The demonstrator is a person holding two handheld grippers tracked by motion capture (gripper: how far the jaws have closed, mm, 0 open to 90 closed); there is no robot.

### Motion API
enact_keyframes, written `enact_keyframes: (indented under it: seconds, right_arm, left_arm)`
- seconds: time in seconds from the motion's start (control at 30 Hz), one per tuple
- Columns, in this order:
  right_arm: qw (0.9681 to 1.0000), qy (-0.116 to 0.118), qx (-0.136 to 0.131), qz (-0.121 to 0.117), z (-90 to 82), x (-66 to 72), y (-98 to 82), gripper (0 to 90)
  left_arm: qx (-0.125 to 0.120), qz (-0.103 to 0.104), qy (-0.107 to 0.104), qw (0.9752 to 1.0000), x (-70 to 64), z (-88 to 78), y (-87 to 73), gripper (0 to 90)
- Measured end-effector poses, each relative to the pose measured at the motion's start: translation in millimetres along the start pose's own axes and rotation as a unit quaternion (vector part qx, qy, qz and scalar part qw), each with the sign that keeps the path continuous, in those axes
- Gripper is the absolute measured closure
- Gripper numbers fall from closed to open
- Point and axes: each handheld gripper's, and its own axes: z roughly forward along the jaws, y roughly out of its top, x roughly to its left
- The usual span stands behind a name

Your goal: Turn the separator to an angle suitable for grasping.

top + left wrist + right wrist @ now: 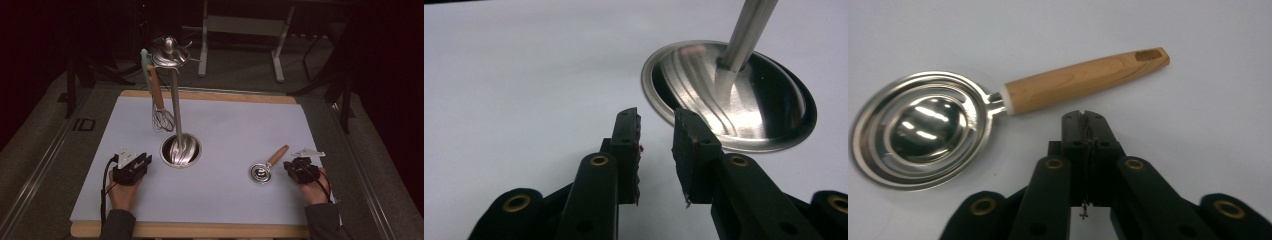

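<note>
Now, the left claw [656,125] rests half-spread and empty beside the round steel stand base [774,115]. Farther right, the wooden-handled steel egg separator [998,107] lies flat on the white tabletop [225,195], just ahead of the right claw [1084,122], pressed together on nothing. A reach with the jaws so closed would likely shove the handle aside.

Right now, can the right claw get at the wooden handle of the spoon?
Probably yes: the right claw sits shut just beside the spoon, with bare table between them, but it must open first.
</note>
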Motion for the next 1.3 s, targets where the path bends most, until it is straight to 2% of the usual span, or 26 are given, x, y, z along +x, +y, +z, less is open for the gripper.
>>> enact_keyframes:
  seconds: [0.23,0.47,0.5,0.6,0.73,0.83,1.03,1.17,1.3]
  right_arm:
    - [0.9998,-0.012,0.006,0.012,9.1,-2.3,-2.5,90.0]
    - [0.9996,-0.010,0.012,0.021,23.5,-4.5,0.7,90.0]
    - [0.9997,-0.010,0.013,0.019,25.7,-4.1,1.6,90.0]
    - [0.9993,-0.031,0.018,0.003,32.7,0.2,4.4,90.0]
    - [0.9992,-0.033,0.023,0.003,39.4,-1.7,13.4,90.0]
    - [0.9993,-0.022,0.029,0.003,44.5,-2.5,20.3,90.0]
    - [0.9990,0.013,0.039,-0.021,57.1,7.7,39.2,90.0]
    - [0.9972,0.043,0.040,-0.046,65.4,22.8,54.6,90.0]
    - [0.9948,0.057,0.044,-0.071,70.4,41.6,69.5,90.0]
  left_arm:
    - [0.006,-0.006,0.006,0.9999,0.5,1.6,-0.1,71.8]
    - [0.007,0.003,0.011,0.9999,-1.4,1.8,-0.2,71.1]
    - [0.007,0.003,0.011,0.9999,-1.4,1.8,-0.3,71.1]
    - [0.006,0.004,0.011,0.9999,-2.0,2.0,-0.4,70.7]
    - [0.008,0.008,0.012,0.9999,-2.6,2.1,-0.3,70.6]
    - [0.009,0.010,0.013,0.9998,-3.3,2.3,-0.2,70.6]
    - [0.009,0.012,0.014,0.9998,-3.7,2.3,-0.2,70.6]
    - [0.010,0.011,0.013,0.9998,-3.7,2.4,-0.1,70.6]
    - [0.010,0.013,0.013,0.9998,-3.8,2.3,-0.1,70.6]
